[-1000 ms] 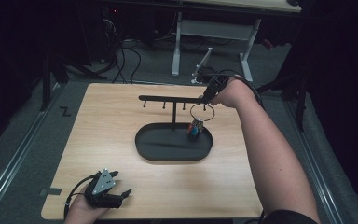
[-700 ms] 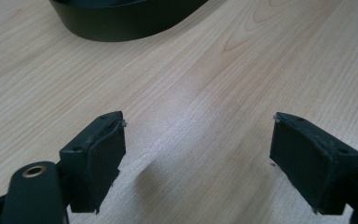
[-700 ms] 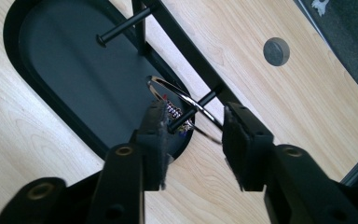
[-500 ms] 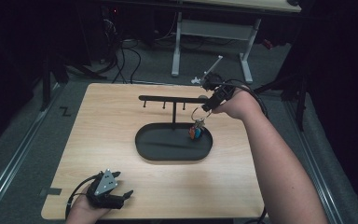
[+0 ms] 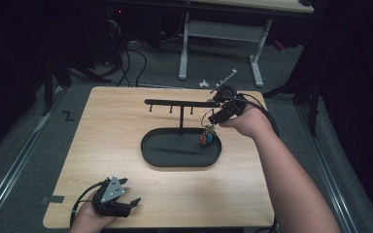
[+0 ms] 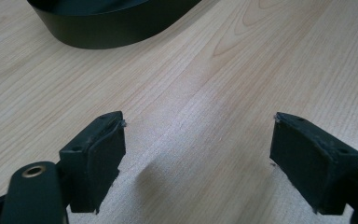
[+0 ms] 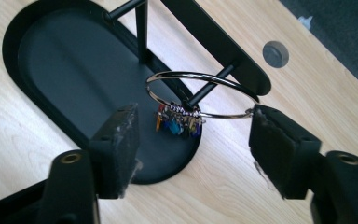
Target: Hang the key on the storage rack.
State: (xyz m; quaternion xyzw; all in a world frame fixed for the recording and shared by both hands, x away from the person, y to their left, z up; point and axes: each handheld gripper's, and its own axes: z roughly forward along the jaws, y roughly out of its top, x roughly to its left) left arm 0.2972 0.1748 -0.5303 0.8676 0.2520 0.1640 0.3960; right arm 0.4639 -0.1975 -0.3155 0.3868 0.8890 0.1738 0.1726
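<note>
A black rack with a crossbar [image 5: 175,102] stands in a black oval tray [image 5: 150,150]. A metal key ring [image 5: 208,119] with small coloured tags [image 7: 177,122] hangs from a peg [image 7: 209,86] at the bar's right end, over the tray's right part. My right gripper [image 7: 193,112] sits at the ring [image 7: 200,73], open, its jaws having just been opening. The ring lies between the pads, its right end at the right pad [image 7: 270,135], unpressed. In the high view that gripper [image 5: 217,115] is right of the bar. My left gripper [image 5: 135,204] rests at the table's front left, open [image 6: 198,123] and empty.
The tray's wall [image 6: 102,32] lies a short way ahead of the left gripper. A grey round plug [image 7: 275,53] sits in the tabletop behind the rack. Beyond the table's far edge stand a white desk frame [image 5: 184,48] and floor cables [image 5: 126,58].
The right gripper's jaws opened and let go of the key ring, which now hangs from the peg. The right hand shifted slightly right and down. The left gripper stayed still.
</note>
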